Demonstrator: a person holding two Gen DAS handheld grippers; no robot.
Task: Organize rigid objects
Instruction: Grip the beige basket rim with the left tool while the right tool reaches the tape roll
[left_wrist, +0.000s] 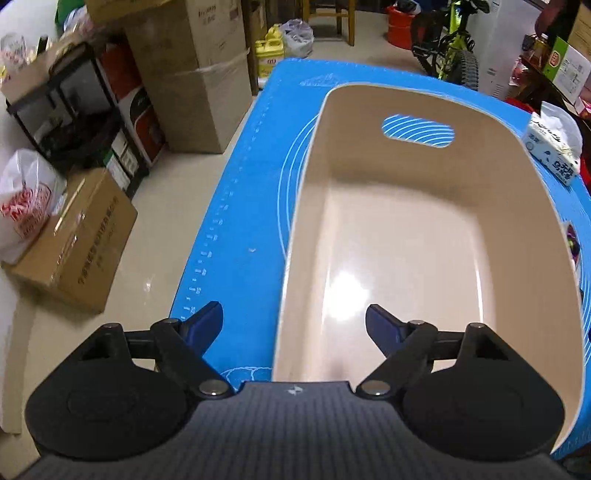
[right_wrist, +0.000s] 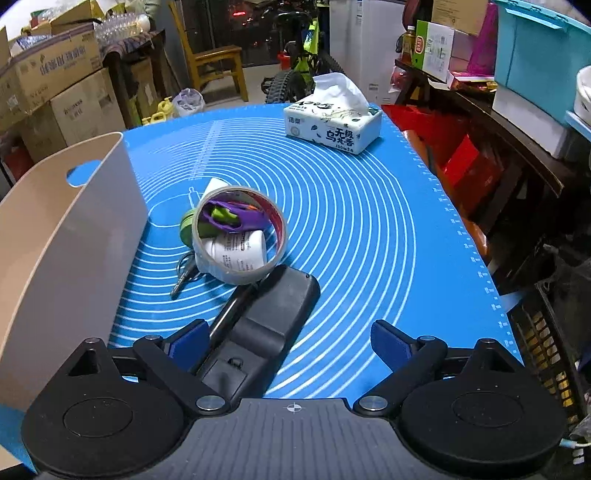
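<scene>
left tool (left_wrist: 294, 325): jaws apart, empty | right tool (right_wrist: 290, 341): jaws apart, empty

Both the left gripper (left_wrist: 293, 325) and right gripper (right_wrist: 290, 341) share black linkage arms with silver pivot screws. Blue fingertip pads; ribbed grey body bearing a small crosshair mark

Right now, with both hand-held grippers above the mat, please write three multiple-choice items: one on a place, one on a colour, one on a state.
1. Where does the tape roll lie?
A. in the bin
B. on the mat, right of the bin
C. on the tissue pack

2. Which colour is the mat?
A. blue
B. red
C. grey

3. How is the beige bin?
A. full
B. tipped over
C. empty

Answers:
1 B: the right wrist view shows it on the mat beside the bin wall.
2 A: blue with white rings.
3 C: the left wrist view shows only bare floor.
</scene>
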